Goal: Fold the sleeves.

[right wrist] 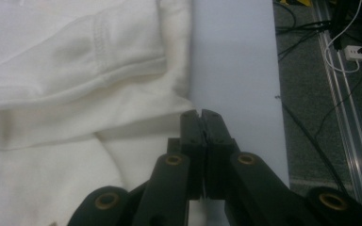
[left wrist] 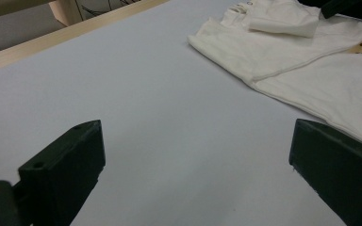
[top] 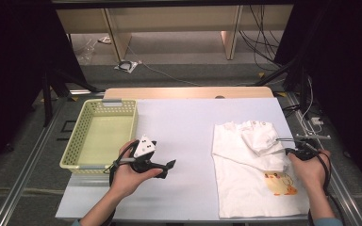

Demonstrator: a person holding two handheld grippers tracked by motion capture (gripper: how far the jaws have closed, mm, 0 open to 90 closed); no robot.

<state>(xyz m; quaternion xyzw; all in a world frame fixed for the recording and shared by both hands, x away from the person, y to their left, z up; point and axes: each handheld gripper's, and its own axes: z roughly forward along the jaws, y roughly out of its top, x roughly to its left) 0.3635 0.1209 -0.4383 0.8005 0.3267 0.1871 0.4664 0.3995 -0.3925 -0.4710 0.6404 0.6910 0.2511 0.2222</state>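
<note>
A: Start with the big things. What lay on your worktop (top: 188, 141)?

B: A white cover over it, and on that your white T-shirt (top: 250, 174), spread at about four o'clock from the middle, flat on the surface, with its far part folded over into a bunched sleeve (top: 260, 139). A small yellow-orange print (top: 280, 183) showed near its right edge. In the left gripper view the shirt (left wrist: 301, 61) sat at one o'clock, well apart from that gripper.

A: And the basket?

B: The pale yellow basket (top: 82, 136) stood at nine o'clock from the middle, its long side running away from you, just beside your left hand (top: 129, 176).

A: How did you hold the left gripper?

B: Your left gripper (top: 158, 165) lay near the basket's near corner, pointing toward three o'clock. Its jaws stood released, wide apart over the bare cover, with nothing between them (left wrist: 195, 155).

A: And the right one?

B: Your right gripper (top: 283, 149) was at the shirt's right edge, at three o'clock from the folded sleeve, pointing toward nine o'clock. In the right gripper view its jaws were clenched, pad against pad (right wrist: 201, 117), with their tips right at the shirt's edge (right wrist: 136, 122). I cannot tell whether any cloth was caught between them.
</note>
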